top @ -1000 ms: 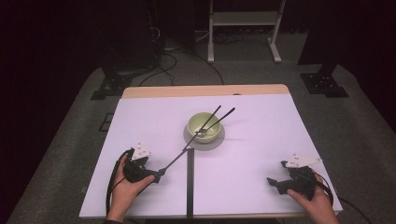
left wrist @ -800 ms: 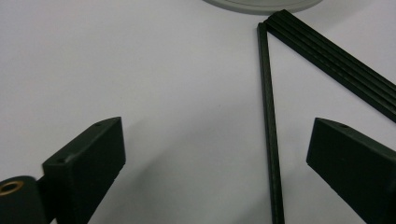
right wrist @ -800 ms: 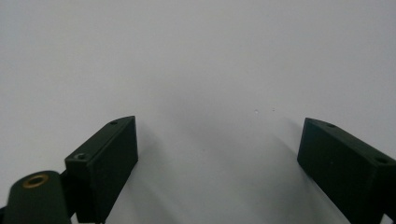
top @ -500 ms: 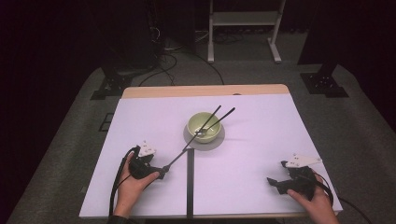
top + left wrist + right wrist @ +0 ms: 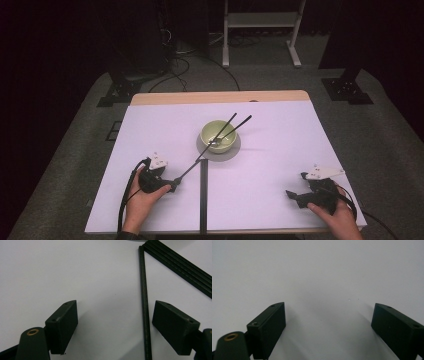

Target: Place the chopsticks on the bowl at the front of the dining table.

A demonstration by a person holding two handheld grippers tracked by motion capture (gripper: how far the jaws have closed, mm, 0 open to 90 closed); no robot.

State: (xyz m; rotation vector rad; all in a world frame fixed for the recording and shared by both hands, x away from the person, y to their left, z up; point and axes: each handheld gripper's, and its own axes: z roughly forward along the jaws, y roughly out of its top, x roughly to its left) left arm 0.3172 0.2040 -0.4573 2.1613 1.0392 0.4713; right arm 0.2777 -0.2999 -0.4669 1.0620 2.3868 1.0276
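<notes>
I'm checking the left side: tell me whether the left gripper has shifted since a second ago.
Yes. The left gripper has edged right, toward the black strip, its jaws closing around the chopstick without pressing it yet.

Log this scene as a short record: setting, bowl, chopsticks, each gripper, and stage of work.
setting: white table with a black strip running down its near half
bowl: pale green bowl at table centre, a spoon inside
chopsticks: two black chopsticks lean on the bowl; the long one slopes down to the left gripper
left gripper: left gripper jaws have just been closing, chopstick between them, close to one pad, not yet pinched
right gripper: right gripper open, nothing between jaws, low over bare table
stage: chopstick about to be gripped
</notes>
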